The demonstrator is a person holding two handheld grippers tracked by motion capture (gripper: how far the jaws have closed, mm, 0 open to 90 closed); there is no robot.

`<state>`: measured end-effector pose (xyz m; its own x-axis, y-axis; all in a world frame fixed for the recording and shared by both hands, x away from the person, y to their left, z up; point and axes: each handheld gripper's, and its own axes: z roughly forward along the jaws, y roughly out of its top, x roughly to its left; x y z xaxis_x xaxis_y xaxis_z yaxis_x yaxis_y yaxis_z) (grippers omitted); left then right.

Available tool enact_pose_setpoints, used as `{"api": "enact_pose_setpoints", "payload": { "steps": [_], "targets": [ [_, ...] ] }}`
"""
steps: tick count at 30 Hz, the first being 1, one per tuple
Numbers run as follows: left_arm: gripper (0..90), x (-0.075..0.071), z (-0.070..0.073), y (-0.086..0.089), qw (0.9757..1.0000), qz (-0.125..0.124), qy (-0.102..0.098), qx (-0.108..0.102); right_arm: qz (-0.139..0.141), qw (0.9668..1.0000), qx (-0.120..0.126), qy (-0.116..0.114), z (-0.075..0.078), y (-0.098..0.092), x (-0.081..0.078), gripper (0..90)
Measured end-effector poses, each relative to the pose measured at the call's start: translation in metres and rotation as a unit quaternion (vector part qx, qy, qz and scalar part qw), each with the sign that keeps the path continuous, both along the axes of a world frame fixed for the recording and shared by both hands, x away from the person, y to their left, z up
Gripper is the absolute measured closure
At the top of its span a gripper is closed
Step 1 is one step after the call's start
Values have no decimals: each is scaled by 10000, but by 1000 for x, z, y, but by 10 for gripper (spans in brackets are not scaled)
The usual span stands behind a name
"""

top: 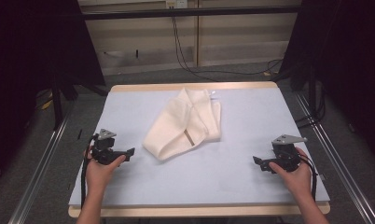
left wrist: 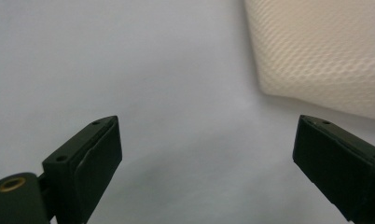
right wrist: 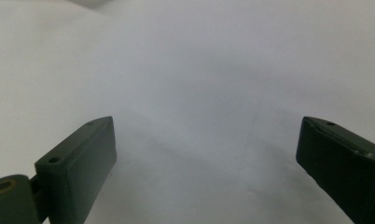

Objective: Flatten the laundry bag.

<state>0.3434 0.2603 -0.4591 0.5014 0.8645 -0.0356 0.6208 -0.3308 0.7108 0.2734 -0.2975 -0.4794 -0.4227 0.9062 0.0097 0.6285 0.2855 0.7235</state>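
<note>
A cream mesh garment lies folded and crumpled on the pale blue table top, a little behind its middle. In the left gripper view a corner of that mesh cloth shows at the upper right, beyond the jaws. My left gripper rests at the table's left side, pointing toward the cloth, open with only bare table between its jaws. My right gripper rests at the right side, pointing inward, also open over bare table. A hand holds each gripper.
The table has a wooden rim and stands between metal rails on a grey floor. Black cables hang by the back wall. Dark curtains flank both sides.
</note>
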Motion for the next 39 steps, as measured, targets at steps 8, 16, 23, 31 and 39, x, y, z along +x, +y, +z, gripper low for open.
{"api": "enact_pose_setpoints", "payload": {
  "steps": [8,16,23,31,39],
  "targets": [
    [78,-5,10,-22,9988,-410,97,-254,143,9998,144,18,4,6,-1,25],
    [83,-7,16,-51,9956,-860,183,-326,213,9995,237,-31,4,5,0,27],
    [189,-10,22,-69,9929,-1177,-4,-175,271,9993,271,-35,5,8,-1,51],
    [348,-11,20,-92,9852,-1713,20,-57,345,9989,307,-25,6,10,-1,79],
    [407,-7,-7,-110,9789,-1964,359,428,454,9987,239,48,5,14,-1,93]
  ]
}}
